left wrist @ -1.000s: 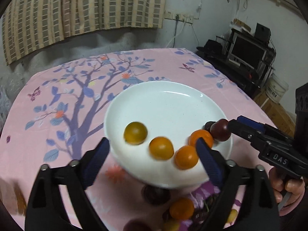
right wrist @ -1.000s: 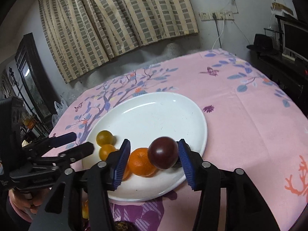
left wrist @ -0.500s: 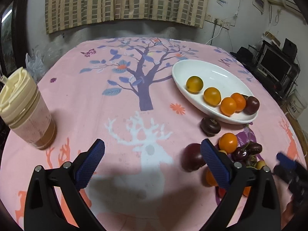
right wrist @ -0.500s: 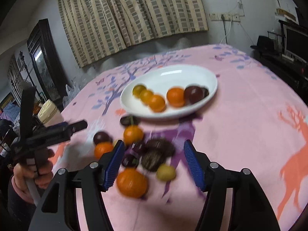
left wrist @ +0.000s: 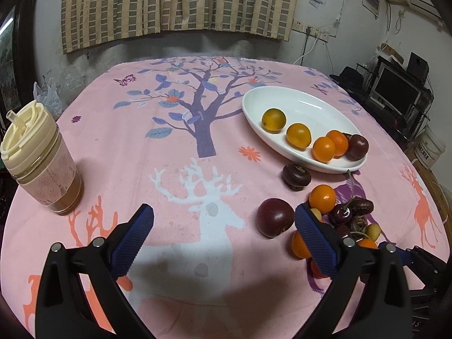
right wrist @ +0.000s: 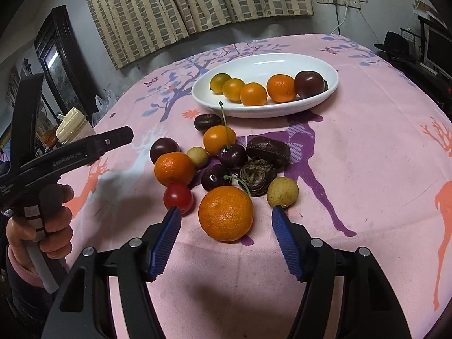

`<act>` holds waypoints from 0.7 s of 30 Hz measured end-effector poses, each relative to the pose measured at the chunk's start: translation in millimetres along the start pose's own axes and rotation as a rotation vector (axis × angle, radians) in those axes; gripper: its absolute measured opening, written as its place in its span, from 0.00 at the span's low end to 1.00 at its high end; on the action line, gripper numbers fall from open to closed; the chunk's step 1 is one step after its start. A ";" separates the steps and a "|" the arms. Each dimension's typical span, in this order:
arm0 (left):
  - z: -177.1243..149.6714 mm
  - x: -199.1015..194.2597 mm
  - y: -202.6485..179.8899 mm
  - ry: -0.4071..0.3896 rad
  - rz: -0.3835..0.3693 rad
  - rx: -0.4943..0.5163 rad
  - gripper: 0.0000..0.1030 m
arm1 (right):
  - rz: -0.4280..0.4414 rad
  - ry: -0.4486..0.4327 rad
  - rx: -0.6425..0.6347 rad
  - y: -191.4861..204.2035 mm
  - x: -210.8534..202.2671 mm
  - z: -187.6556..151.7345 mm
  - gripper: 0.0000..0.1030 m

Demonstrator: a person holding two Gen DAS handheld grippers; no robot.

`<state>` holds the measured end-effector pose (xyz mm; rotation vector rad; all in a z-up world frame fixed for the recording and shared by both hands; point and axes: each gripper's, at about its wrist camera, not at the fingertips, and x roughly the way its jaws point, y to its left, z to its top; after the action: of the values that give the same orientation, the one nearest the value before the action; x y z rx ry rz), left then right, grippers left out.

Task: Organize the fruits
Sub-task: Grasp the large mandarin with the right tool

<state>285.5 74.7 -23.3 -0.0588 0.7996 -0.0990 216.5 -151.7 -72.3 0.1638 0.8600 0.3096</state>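
Note:
A white oval plate (right wrist: 325, 65) (left wrist: 316, 104) holds a row of yellow and orange fruits and a dark plum (right wrist: 309, 84) (left wrist: 358, 147). On the pink cloth in front of it lies a pile of fruit: oranges, cherries, dark water chestnuts, a red tomato (right wrist: 178, 197). My right gripper (right wrist: 224, 227) is open, its pads either side of a big orange (right wrist: 225, 212), which lies just ahead of them. My left gripper (left wrist: 224, 226) is open and empty over the cloth, with a dark plum (left wrist: 275, 221) just inside its right pad.
A lidded cup of brown drink (left wrist: 36, 158) stands at the table's left edge. The left tool, held by a hand (right wrist: 42, 226), is at the left of the right wrist view. A monitor and shelves (left wrist: 395, 90) lie beyond the table's right side.
Both grippers pulled back from the plate toward the near edge. The right gripper let go of the dark plum, which now rests on the plate, and hovers at the big orange.

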 end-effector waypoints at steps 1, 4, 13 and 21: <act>0.0 -0.2 0.4 0.000 -0.001 -0.003 0.95 | 0.000 0.002 0.000 0.4 0.6 0.0 0.63; -0.1 0.5 1.6 0.005 -0.001 -0.008 0.95 | 0.000 0.010 -0.007 2.5 3.7 0.6 0.59; 0.0 -0.9 5.1 0.004 -0.001 -0.017 0.95 | 0.006 0.057 0.004 3.9 15.3 3.1 0.54; -1.9 0.5 4.1 0.013 -0.001 -0.013 0.95 | 0.023 0.070 0.044 -4.5 18.2 3.0 0.42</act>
<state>284.7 78.7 -25.4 -0.0705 0.8134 -0.0953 230.8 -149.9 -84.6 0.2044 0.9349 0.3194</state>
